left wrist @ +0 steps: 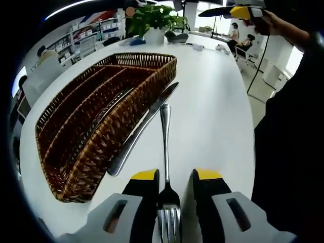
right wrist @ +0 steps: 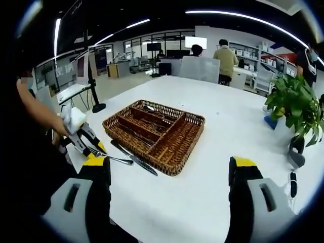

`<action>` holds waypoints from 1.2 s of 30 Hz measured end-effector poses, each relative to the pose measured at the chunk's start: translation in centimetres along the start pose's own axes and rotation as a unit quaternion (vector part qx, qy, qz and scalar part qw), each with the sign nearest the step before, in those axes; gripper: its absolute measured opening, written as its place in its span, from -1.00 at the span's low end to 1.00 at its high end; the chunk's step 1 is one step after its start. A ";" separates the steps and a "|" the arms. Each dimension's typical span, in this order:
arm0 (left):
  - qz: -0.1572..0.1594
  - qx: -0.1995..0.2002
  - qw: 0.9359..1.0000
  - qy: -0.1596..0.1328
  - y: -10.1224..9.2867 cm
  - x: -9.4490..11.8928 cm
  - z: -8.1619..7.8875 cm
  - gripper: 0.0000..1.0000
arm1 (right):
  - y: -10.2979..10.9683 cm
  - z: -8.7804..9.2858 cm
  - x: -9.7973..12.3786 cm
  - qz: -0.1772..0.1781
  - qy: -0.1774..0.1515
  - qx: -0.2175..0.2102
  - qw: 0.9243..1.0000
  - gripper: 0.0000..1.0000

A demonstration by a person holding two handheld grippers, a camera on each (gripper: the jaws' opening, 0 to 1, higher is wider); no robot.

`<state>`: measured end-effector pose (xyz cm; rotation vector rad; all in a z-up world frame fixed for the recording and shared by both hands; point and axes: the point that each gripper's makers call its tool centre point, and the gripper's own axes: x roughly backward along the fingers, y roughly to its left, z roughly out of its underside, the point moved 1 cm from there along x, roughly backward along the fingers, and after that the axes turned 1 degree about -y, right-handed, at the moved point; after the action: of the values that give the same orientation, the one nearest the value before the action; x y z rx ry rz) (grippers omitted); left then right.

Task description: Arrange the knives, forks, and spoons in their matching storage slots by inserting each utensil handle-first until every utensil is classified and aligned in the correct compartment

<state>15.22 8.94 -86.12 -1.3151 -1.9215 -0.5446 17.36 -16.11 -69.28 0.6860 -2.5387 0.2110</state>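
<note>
Right now the left gripper [left wrist: 169, 183], with its yellow-tipped black jaws, is clamping the tine end of a silver metal fork [left wrist: 165, 152] — the handle is pointing forward along the white tabletop [left wrist: 212, 116], away from the camera. Just beside the fork, a long silver table knife [left wrist: 142, 129] is lying on the table, running along the near wall of the brown woven wicker cutlery basket [left wrist: 96, 152], close against it. Inside the basket's long compartments some metal utensils are showing, though which kinds I cannot tell. In the right gripper view, the right gripper [right wrist: 169, 174] is hanging above the table with its jaws spread wide apart, grasping nothing — well apart from the basket [right wrist: 185, 139]. There the left gripper [right wrist: 93, 147] is appearing at the table's edge with the fork [right wrist: 114, 159], and the knife [right wrist: 134, 158] is lying beside the basket's wall. A green leafy potted plant [right wrist: 293, 104] is standing farther along the table.
</note>
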 end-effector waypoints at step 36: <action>0.028 -0.045 0.998 0.026 -0.3 -0.6 0.0 -0.96 | 1.9 -1.8 -0.6 -0.012 -0.022 -0.012 1.000 0.99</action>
<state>15.11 8.44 -86.54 -1.3935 -1.8308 -0.6386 17.59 -13.74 -68.03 0.7199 -2.5692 0.1596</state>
